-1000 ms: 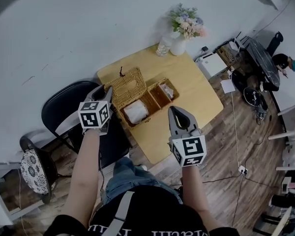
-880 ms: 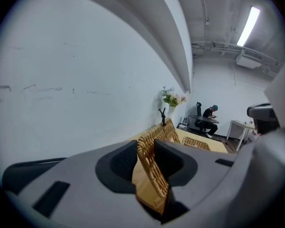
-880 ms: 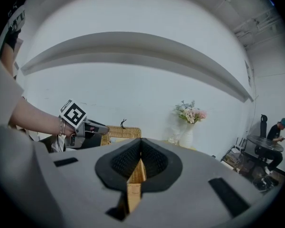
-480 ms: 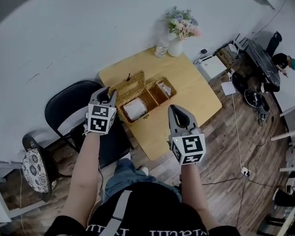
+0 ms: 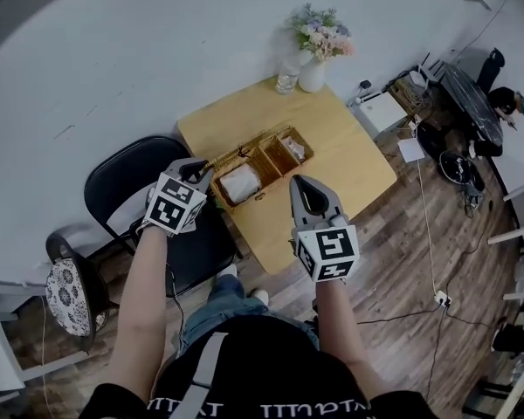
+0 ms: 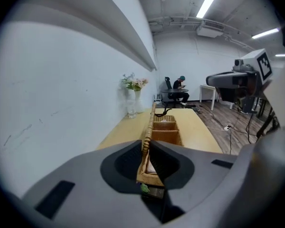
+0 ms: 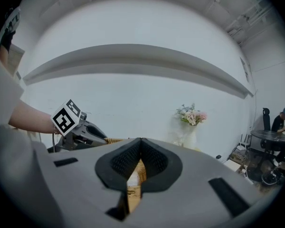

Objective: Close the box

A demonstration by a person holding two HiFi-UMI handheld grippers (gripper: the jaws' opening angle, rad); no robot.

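Observation:
A wicker box (image 5: pixel 275 160) stands on the wooden table (image 5: pixel 341 151), with a white thing (image 5: pixel 238 183) in its nearer compartment. Its lid (image 5: pixel 244 153) stands almost upright on its hinge side. My left gripper (image 5: pixel 197 175) is at the lid's near end, and its jaws are closing on the lid. In the left gripper view the lid's woven rim (image 6: pixel 150 122) runs between the tips of my left gripper (image 6: pixel 146 141), with the box's compartments (image 6: pixel 165 129) beyond. My right gripper (image 5: pixel 299 184) hovers at the table's front, shut and empty, with its tips (image 7: pixel 140 139) together.
A white vase of flowers (image 5: pixel 319 46) and a glass jar (image 5: pixel 287 81) stand at the table's far edge. A black chair (image 5: pixel 135 190) is left of the table, a patterned stool (image 5: pixel 65 295) nearer. A person (image 5: pixel 509 103) sits at a desk far right.
The lid has swung up from lying flat open at the box's left to nearly upright. My left gripper has moved right and down with it. The right gripper has shifted slightly left.

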